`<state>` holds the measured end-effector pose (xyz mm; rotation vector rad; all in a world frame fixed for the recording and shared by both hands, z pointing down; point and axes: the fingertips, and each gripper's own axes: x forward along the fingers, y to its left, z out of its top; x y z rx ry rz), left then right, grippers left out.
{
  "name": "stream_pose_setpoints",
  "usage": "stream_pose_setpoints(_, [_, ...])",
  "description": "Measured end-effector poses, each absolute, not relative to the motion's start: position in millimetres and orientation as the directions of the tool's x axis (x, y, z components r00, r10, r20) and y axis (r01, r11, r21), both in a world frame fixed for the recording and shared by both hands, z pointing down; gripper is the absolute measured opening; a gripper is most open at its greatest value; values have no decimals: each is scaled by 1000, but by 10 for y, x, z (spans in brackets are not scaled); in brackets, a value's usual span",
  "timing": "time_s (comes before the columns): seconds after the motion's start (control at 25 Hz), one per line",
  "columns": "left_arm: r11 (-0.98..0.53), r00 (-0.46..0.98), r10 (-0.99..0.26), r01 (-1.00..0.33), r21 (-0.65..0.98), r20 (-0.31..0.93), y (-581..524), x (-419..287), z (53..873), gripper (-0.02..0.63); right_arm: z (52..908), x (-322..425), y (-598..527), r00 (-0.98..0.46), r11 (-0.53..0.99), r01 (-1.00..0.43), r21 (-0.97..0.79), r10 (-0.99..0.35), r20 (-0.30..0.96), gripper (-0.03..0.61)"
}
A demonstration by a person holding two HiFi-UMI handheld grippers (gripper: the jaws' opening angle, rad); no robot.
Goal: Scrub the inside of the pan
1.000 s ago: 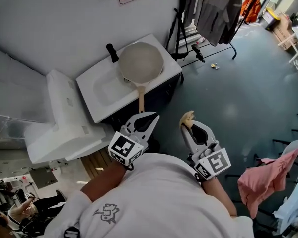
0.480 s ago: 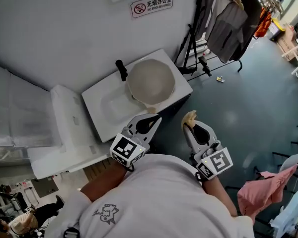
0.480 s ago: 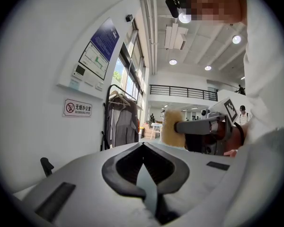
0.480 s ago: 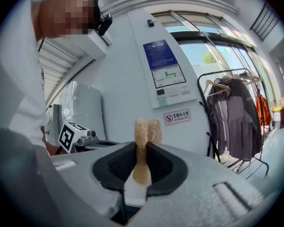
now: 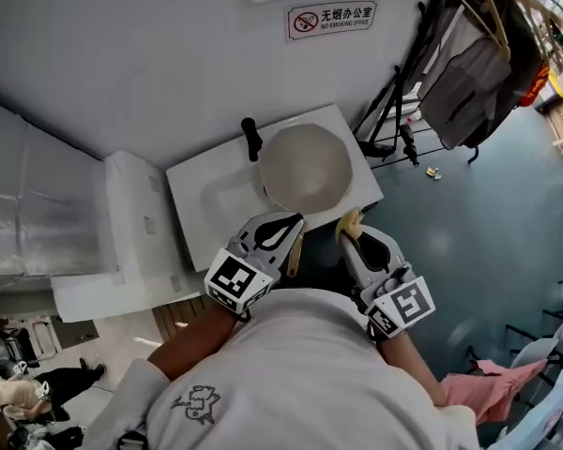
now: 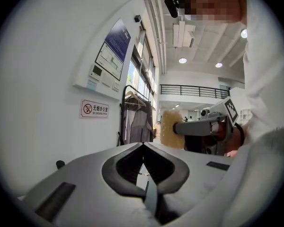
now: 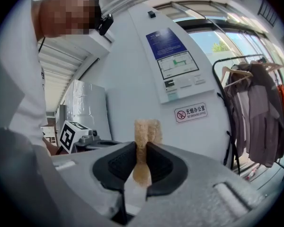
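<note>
Nearest the camera, both grippers are being held out in front of a white shirt. The left gripper is being held with its jaws pressed fully together, and nothing is being carried between them. In the right gripper, a yellow sponge is being pinched between the closed jaws, with its upper part sticking out past the tips. The pan's wooden handle is being seen just beside the left gripper's tips; whether they touch cannot be told. Beyond them, the pan is sitting on the right part of a white sink, next to a black tap. Farther off, a no-smoking sign is being displayed on the wall, and coats are hanging on a rack.
</note>
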<state>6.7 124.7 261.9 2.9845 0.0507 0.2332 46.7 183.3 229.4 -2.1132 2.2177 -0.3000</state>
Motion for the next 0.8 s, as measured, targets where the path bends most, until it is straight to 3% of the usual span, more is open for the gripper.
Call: stream_pose_setpoints(0.8, [-845,839,-495,-525,101,227,894,593,2826,2,2488,1686,1250,-526,496,-838,-227,-845,98,58])
